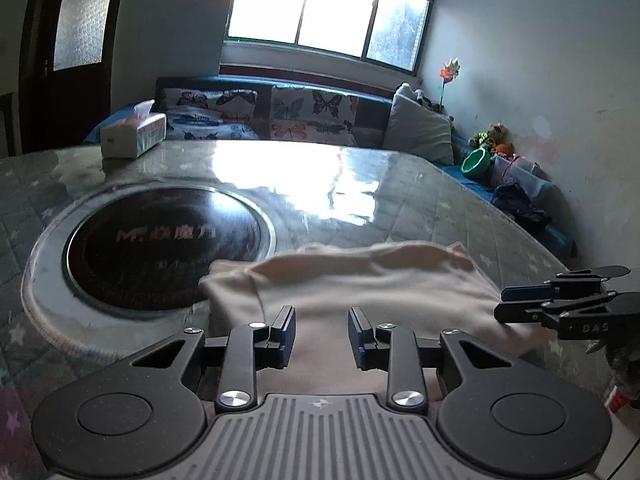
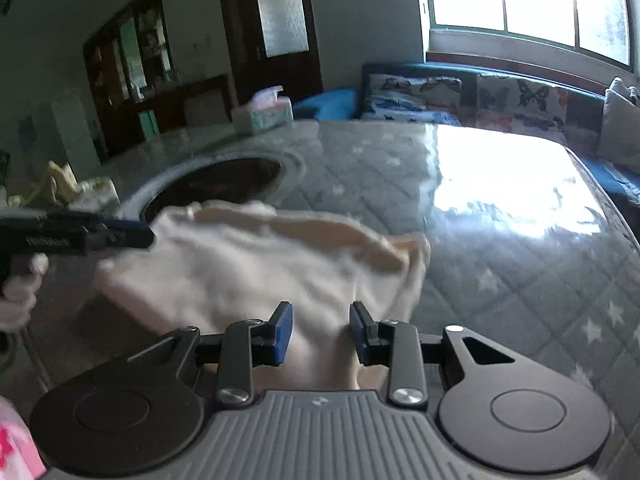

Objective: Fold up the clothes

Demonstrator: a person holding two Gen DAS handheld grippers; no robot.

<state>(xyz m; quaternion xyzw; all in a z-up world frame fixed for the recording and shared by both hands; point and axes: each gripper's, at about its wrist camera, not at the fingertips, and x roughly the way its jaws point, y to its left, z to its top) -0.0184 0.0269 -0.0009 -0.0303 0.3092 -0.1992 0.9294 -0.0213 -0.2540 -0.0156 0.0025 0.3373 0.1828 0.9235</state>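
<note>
So both grippers, left [image 1: 322,334] and right [image 2: 321,330], are carrying the cream cloth [image 1: 372,280] over the table [image 1: 400,184] mid-fold. Jaws are sitting partly apart, cloth bunching between them and spreading toward 12 o'clock; can't tell if they're actually pinching. Next move probably needs laying the edge flat.

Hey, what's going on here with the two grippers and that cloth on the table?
A person is folding a cream garment on a quilted table beside a round built-in cooktop, with a handheld gripper in each hand. The left gripper and right gripper both hang over the near edge of the cloth, jaws partly apart with fabric between them; whether the pads actually pinch it isn't clear. The garment lies bunched, partly doubled over. A tissue box sits at the far corner.
</note>
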